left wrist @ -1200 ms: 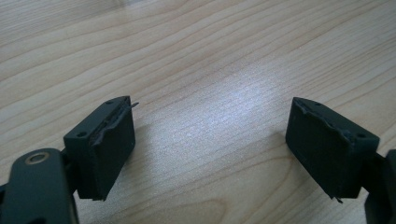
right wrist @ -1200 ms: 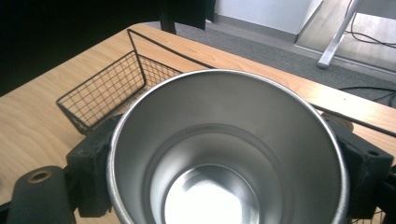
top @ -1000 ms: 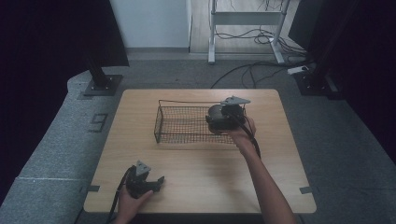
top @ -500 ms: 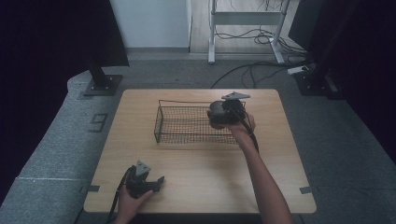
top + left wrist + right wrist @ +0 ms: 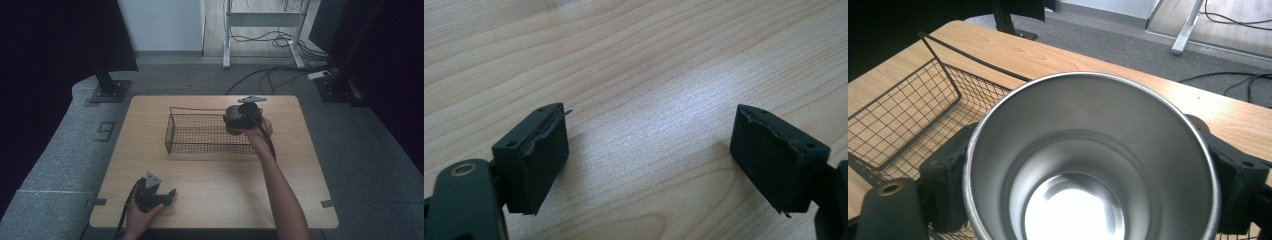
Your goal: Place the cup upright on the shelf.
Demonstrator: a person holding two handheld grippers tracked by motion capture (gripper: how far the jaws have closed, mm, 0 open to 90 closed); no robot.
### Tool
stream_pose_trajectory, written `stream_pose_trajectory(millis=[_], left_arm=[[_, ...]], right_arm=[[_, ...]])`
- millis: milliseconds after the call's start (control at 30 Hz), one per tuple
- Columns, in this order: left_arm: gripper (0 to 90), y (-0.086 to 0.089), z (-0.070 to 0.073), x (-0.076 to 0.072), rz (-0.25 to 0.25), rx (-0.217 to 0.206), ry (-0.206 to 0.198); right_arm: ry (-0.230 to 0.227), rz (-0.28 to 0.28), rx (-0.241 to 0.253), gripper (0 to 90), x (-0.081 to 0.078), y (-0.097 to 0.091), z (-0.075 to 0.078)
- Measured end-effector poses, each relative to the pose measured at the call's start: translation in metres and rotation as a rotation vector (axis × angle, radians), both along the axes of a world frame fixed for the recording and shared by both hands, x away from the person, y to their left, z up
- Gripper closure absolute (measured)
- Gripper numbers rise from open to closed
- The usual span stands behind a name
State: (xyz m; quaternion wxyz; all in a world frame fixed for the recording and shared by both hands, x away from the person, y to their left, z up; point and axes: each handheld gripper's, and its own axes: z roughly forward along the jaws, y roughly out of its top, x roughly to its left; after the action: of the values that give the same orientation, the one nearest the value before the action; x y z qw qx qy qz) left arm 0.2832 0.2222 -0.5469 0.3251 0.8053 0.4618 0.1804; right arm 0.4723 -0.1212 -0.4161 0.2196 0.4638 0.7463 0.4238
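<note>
Left gripper [image 5: 162, 194]: rests low over the near left part of the wooden table [image 5: 215, 200], held by the person's left hand [image 5: 140, 215], which enters from the bottom edge of the high view. Its grey three-cornered plate faces up and its cable trails back toward the person. In the left gripper view the two black jaws stand wide apart with only bare wood grain between them; nothing is gripped. The pad [image 5: 541, 155] on the left jaw shows a frayed edge.

Centre: black wire basket [image 5: 210, 132], rectangular, open-topped, standing on the table's far half, well apart from the left gripper. In the high view its mesh floor looks bare where it can be seen. In the right gripper view the basket's corner and mesh wall lie at the left, under and beside the cup.

Right: right gripper [image 5: 235, 120] held by the person's right hand [image 5: 260, 131], forearm reaching in from the bottom edge. It sits over the basket's right end, above the rim. Its jaws are clamped on a stainless steel cup [image 5: 1090, 160], one jaw on each side of the cup's wall. Cup mouth faces the gripper's camera; interior shiny and empty. From the high view I cannot tell whether the cup touches the basket.
</note>
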Motion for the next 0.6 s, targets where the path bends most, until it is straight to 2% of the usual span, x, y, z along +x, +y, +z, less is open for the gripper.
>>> stream_pose_trajectory(millis=[133, 333, 600], left_arm=[[15.7, 0.000, 0.000, 0.000, 0.000, 0.000, 0.000], [15.7, 0.000, 0.000, 0.000, 0.000, 0.001, 0.000], [15.6, 0.000, 0.000, 0.000, 0.000, 0.000, 0.000]], right_arm=[[0.012, -0.001, -0.017, 13.3, 0.005, 0.002, -0.005], [0.029, -0.021, -0.008, 13.3, 0.013, 0.004, -0.014], [0.055, -0.039, -0.022, 13.2, 0.017, 0.005, -0.026]])
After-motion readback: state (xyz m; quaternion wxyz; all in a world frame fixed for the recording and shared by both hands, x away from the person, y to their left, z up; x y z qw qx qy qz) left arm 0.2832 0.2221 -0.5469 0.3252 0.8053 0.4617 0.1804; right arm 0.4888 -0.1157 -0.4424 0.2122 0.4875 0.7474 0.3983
